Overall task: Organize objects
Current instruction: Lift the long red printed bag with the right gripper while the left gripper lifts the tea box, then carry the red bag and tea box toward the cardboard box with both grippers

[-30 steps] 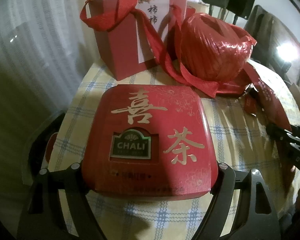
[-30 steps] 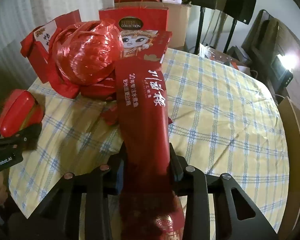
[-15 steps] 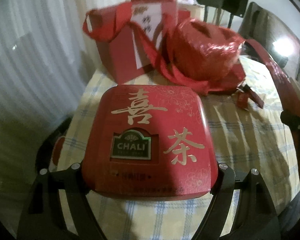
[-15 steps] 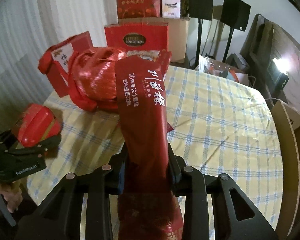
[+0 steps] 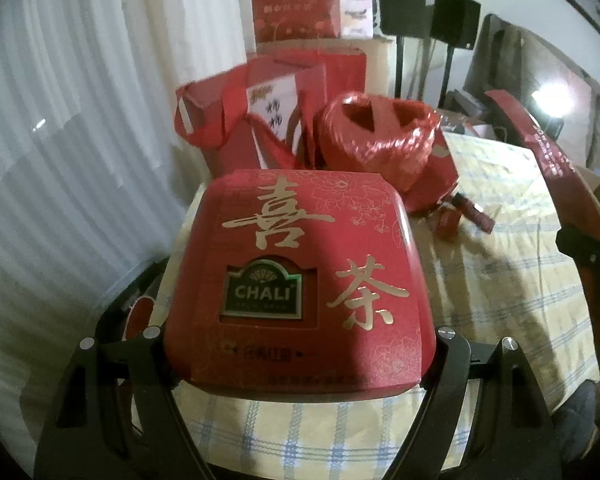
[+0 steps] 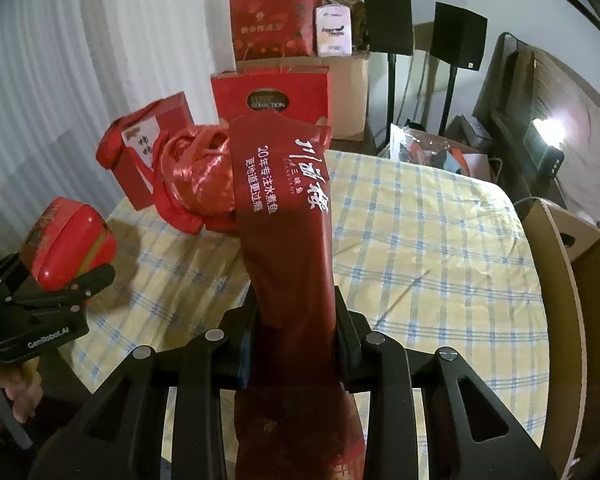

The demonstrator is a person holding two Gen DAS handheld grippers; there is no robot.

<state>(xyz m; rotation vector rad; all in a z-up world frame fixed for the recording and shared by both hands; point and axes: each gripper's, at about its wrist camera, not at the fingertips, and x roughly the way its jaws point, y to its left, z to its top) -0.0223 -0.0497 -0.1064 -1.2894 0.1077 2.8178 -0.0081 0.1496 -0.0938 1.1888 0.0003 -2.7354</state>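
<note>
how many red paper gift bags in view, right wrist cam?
3: one with a white label on the table's far left edge, one marked COLLECTION behind the table, one on the cardboard box. More may be hidden behind the held red sleeve.

The left wrist camera sat close behind a square red tea tin with gold characters (image 5: pixel 296 280), looking forward and down over the round table's yellow-and-blue checked cloth (image 5: pixel 500 280) toward the white curtain. The right wrist camera looked the same way along a long dark-red paper sleeve (image 6: pixel 288 216). Both views shared the shiny red ball of plastic twine (image 5: pixel 376 136) (image 6: pixel 198 176) and the red ribboned gift box (image 5: pixel 236 136) (image 6: pixel 148 148); each glimpsed the other's load.
</note>
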